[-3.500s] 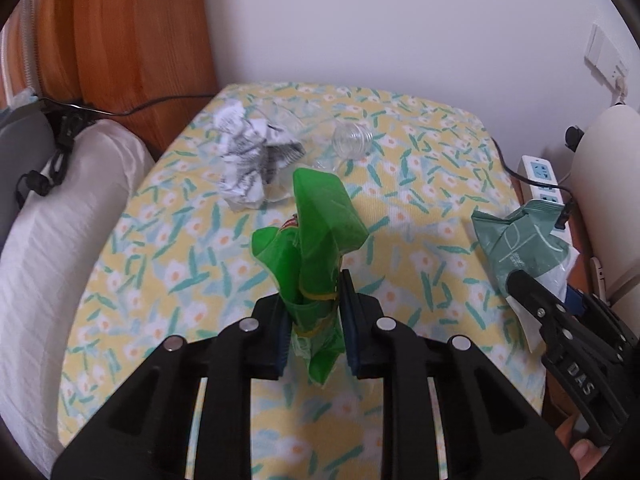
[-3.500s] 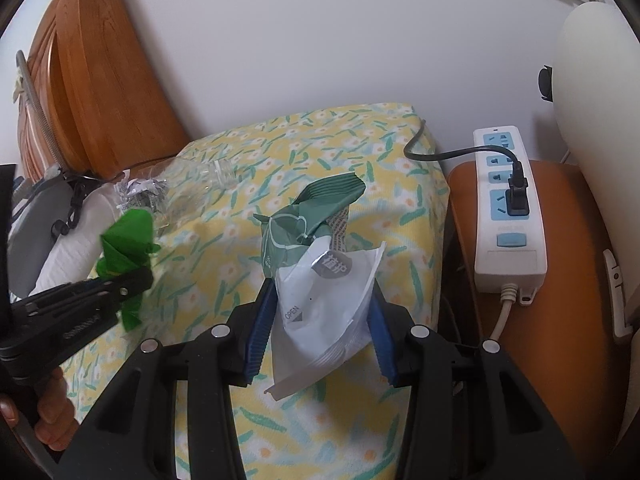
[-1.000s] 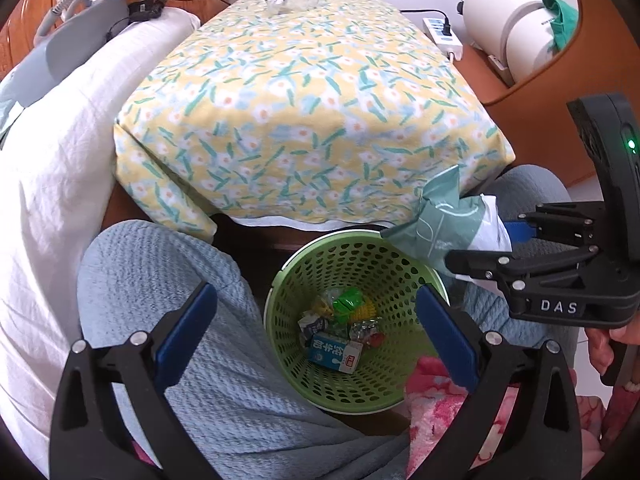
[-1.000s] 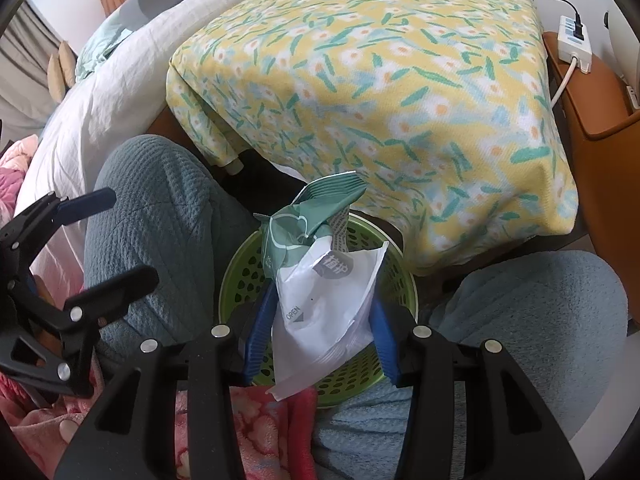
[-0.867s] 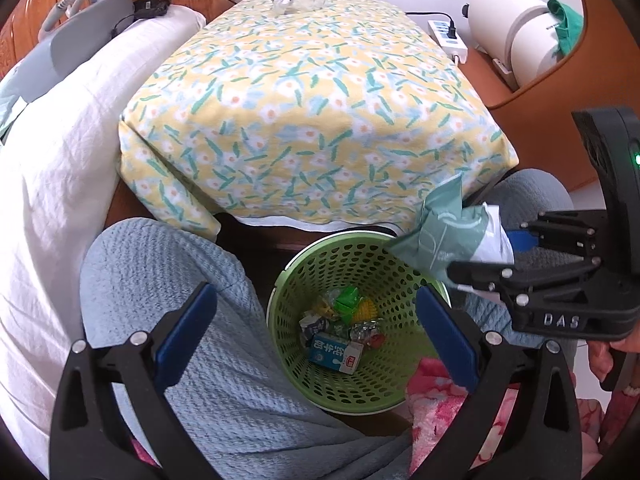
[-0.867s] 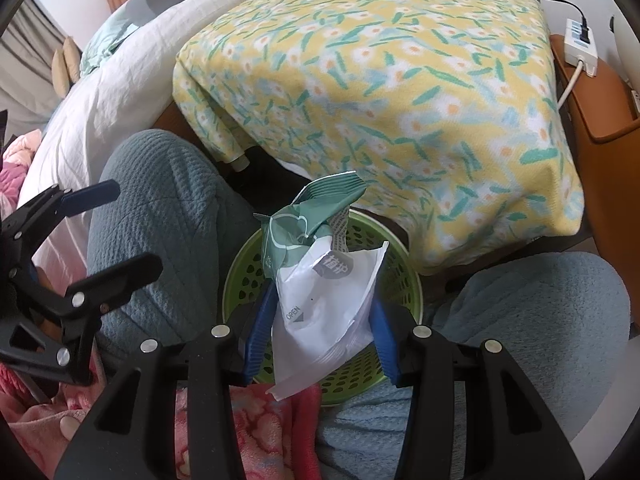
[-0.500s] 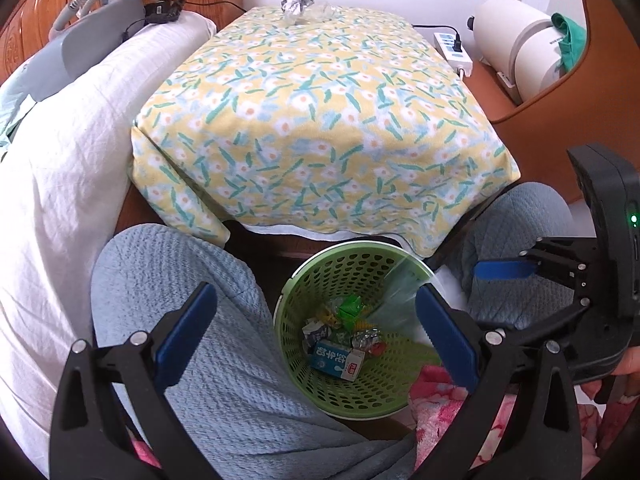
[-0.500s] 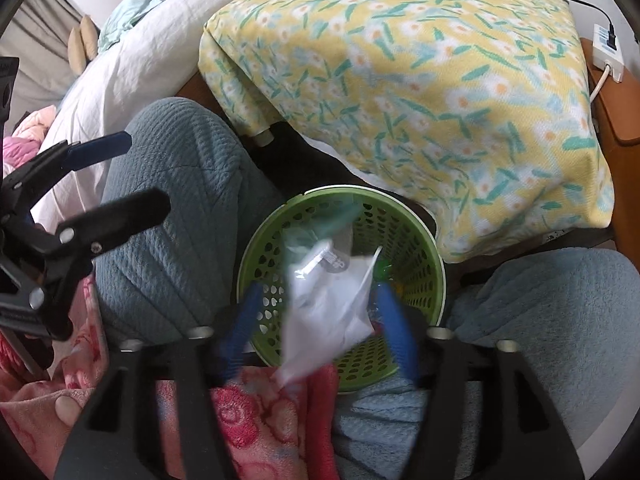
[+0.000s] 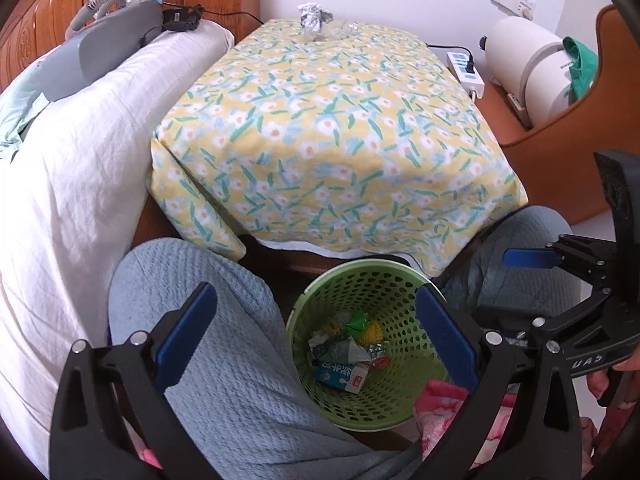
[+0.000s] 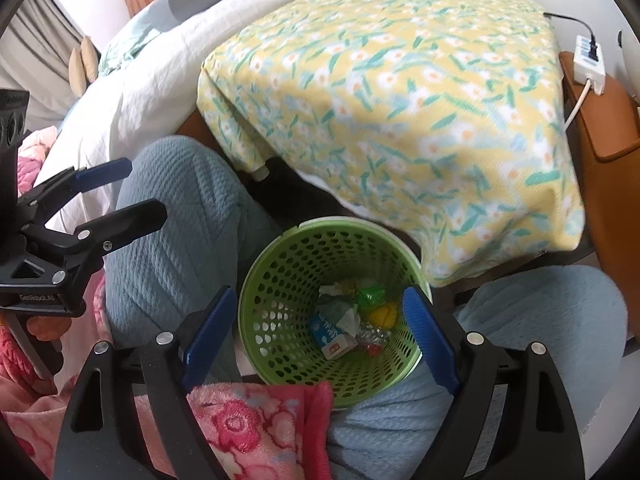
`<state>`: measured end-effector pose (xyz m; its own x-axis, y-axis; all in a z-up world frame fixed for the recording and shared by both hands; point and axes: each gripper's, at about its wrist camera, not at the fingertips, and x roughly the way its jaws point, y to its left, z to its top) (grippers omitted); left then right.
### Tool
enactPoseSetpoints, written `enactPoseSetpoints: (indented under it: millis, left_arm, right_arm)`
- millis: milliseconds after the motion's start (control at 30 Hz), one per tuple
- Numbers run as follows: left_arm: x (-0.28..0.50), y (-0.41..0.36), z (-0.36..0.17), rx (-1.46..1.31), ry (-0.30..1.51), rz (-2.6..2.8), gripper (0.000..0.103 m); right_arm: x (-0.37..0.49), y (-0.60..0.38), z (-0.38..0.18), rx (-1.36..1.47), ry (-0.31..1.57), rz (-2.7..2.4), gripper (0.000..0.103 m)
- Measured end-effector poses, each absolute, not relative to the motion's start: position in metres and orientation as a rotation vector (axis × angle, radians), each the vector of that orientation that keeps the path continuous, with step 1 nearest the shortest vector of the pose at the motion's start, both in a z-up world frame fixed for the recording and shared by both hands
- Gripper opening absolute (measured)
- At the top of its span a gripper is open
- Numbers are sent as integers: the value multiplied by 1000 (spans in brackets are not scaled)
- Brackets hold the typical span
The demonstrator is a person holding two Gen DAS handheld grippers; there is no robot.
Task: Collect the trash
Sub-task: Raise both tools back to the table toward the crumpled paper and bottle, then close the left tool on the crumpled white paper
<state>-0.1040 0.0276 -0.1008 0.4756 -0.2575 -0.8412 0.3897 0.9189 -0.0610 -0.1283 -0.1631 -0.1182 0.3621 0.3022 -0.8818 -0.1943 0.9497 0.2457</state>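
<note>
Both hand-held grippers, left [image 9: 316, 326] and right [image 10: 316, 326], gape wide and empty over green bin [image 9: 362, 276]. Remaining crumpled paper [image 9: 314, 16] lies at far tabletop [image 9: 328, 120] edge; probably light, soft, crushable, so pinch its bulk mid-wad.

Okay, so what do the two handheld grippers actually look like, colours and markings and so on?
Both the left gripper and the right gripper are matte black angular frames with silver rivets. Their fingers carry flat blue pads. White lettering marks the bodies, partly unreadable. No cables show.
</note>
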Motion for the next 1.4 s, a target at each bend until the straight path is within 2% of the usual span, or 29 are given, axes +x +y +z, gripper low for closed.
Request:
enactPoseSetpoints:
  millis: [167,467,833,1133,1233,1400]
  left_arm:
    - [-90,34,-93,129,979,-381,95]
    - [-36,27,-62,130,876,-361,95]
    - [81,-7,-38,62,803,-369,95]
    - [189,-43,-49,35,774,-377,94]
    - [209,-53,-55,51,764,-395,92]
    - [239,-76,-70,100,765,-428,79]
  right_arm:
    - [-120,-169,-109,117,1114,292,90]
    - [-64,-175,-77,95,1014,210,90]
    - [44,-201,-53,73,919,123,90]
    - [132,-230,-42,110,854,57,90]
    - [163,-247,-39,144,825,32,90]
    - [192,-267,-39,201,797,14,90]
